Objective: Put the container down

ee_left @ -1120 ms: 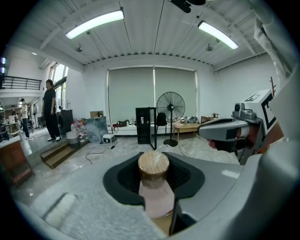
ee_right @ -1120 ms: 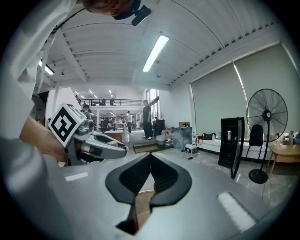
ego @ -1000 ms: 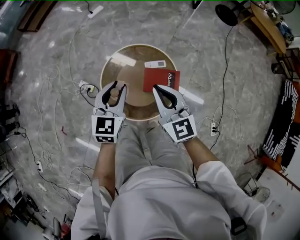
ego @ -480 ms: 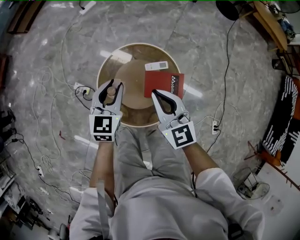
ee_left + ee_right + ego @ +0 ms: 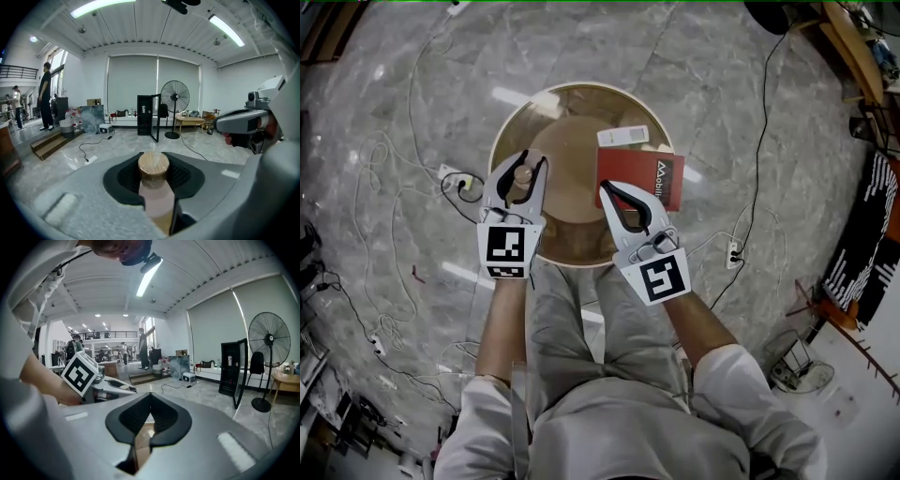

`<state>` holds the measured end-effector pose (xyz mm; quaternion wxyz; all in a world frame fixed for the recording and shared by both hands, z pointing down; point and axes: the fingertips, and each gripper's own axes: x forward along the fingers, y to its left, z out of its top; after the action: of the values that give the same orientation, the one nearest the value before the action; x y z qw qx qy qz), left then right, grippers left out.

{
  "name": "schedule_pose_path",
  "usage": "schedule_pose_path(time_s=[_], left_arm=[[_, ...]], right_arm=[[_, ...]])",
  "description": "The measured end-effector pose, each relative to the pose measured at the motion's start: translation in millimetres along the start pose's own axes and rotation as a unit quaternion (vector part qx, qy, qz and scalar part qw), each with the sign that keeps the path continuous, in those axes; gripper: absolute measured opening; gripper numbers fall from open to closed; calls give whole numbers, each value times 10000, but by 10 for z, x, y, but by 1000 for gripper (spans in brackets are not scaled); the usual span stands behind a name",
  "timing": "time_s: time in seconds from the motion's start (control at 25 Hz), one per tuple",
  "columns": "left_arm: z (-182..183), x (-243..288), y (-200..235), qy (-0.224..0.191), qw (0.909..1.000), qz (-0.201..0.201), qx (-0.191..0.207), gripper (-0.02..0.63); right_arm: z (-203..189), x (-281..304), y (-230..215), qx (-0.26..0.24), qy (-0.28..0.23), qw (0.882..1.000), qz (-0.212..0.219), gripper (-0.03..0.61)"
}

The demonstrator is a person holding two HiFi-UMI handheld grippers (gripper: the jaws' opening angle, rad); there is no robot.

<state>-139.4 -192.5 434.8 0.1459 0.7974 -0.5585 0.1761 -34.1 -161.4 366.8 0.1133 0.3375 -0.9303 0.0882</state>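
A small pale container with a round wooden lid (image 5: 523, 176) is clamped upright in my left gripper (image 5: 532, 161), over the left part of the round wooden table (image 5: 567, 105). In the left gripper view the container (image 5: 153, 165) fills the gap between the dark pads, which press on both its sides. I cannot tell whether its base touches the table. My right gripper (image 5: 607, 189) hovers over the table's near right part, just left of a red book (image 5: 652, 178). Its jaws are shut with nothing between them, the tips (image 5: 150, 394) meeting.
A white remote-like device (image 5: 622, 136) lies on the table behind the red book. Cables and power strips (image 5: 450, 176) trail over the marble floor around the table. A standing fan (image 5: 174, 97) and a wooden desk stand further off in the room.
The head view has shifted a little. Both grippers hold nearly the same place over the table, and the left one still grips the container.
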Motion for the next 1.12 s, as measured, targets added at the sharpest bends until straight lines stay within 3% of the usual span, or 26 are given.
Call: schedule_pose_path(time_s=[0.64, 1.12], left_arm=[[-1023, 977, 492, 173, 9996, -152, 131, 120], [-1694, 1413, 569, 326, 9990, -251, 182, 120]], right_arm=[[-1049, 810, -227, 183, 447, 9988, 20, 3], [-1645, 985, -323, 337, 588, 9977, -53, 3]])
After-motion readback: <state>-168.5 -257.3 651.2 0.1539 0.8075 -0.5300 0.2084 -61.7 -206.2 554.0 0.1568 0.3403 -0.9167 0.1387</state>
